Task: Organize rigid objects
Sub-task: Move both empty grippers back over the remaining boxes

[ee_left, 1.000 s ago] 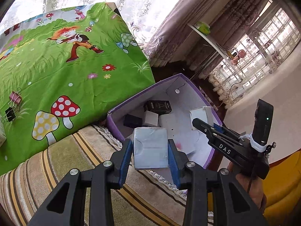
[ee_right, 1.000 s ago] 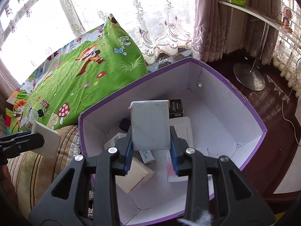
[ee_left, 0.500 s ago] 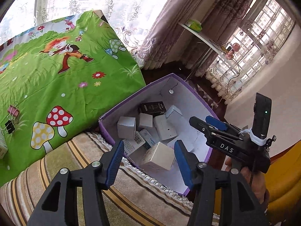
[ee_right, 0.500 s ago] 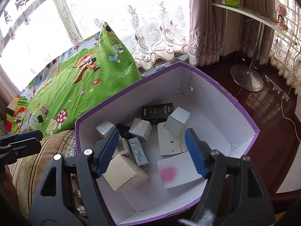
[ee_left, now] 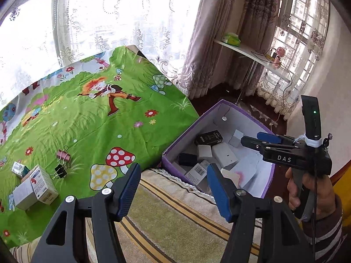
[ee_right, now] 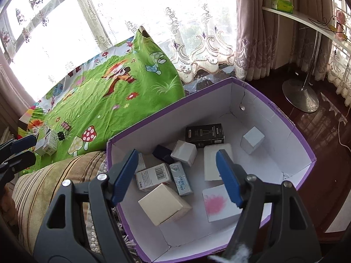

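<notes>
Green cartoon sheet (ee_left: 92,120) beside purple box (ee_right: 291,129).
Left gripper (ee_left: 173,188) and right gripper (ee_right: 177,177): fingers just opened, apart, empty; small boxes (ee_right: 184,155) beyond right fingers.

We see our left tool (ee_left: 173,186) with its jaws apart, having just been opening, nothing between them, above a striped cushion (ee_left: 175,219). Beyond lies the purple box (ee_left: 173,151) holding several small cartons. Our right tool (ee_left: 258,139) hangs over it, jaws spread. On the green cloth (ee_left: 87,127) sit two white cartons (ee_left: 35,188) and binder clips (ee_left: 61,164).
</notes>
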